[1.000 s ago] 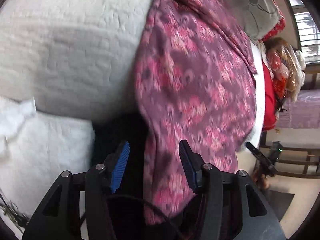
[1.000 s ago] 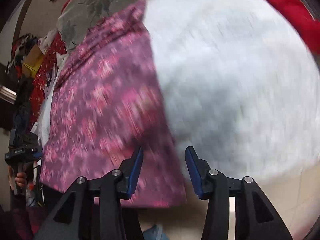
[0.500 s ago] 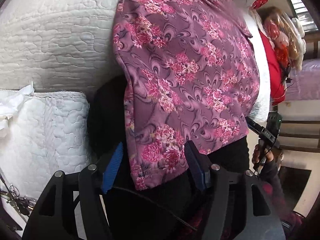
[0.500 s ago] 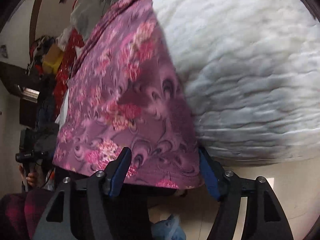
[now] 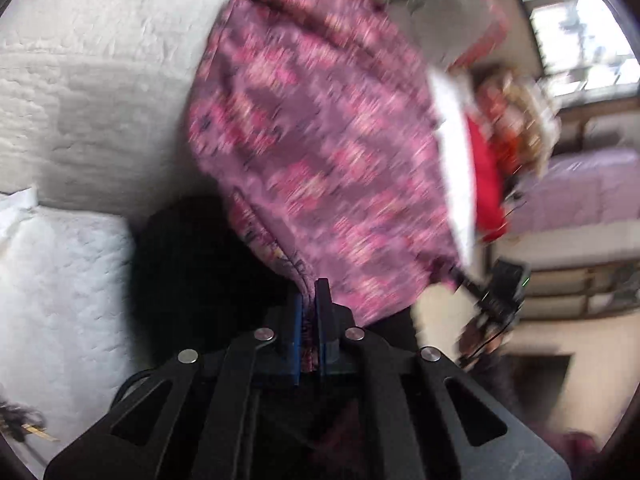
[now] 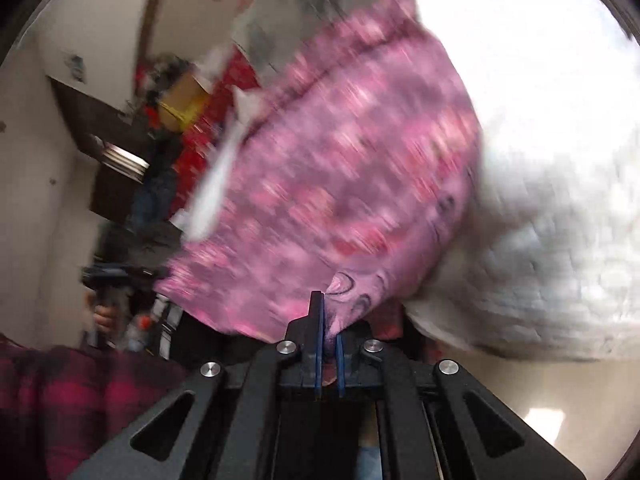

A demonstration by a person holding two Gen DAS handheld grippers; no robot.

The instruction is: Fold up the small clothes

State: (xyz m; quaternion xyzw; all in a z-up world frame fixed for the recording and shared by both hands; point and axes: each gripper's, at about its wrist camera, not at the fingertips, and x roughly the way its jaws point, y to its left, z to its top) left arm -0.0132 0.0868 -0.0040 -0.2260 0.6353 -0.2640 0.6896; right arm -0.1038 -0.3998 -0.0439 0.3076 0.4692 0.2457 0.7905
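Observation:
A purple garment with pink flowers (image 5: 320, 152) lies on a white quilted bed (image 5: 92, 100), blurred by motion. My left gripper (image 5: 309, 300) is shut on the near left corner of its hem, and the cloth rises in a fold from the pads. In the right wrist view the same garment (image 6: 352, 184) spreads up and left from my right gripper (image 6: 326, 316), which is shut on the near right corner of the hem. Both near corners are off the bed. The far end of the garment stays on the quilt (image 6: 560, 160).
A white pillow (image 5: 52, 280) sits at the near left. Red cloth and a pile of clothes (image 5: 500, 136) lie past the garment's far side. A purple bed (image 5: 580, 188) and wooden furniture stand at the right. A plaid sleeve (image 6: 60, 400) shows at lower left.
Both grippers were open around the garment's near hem corners half a second ago. Now both have shut on the cloth and lifted it, so the hem bunches up at the pads.

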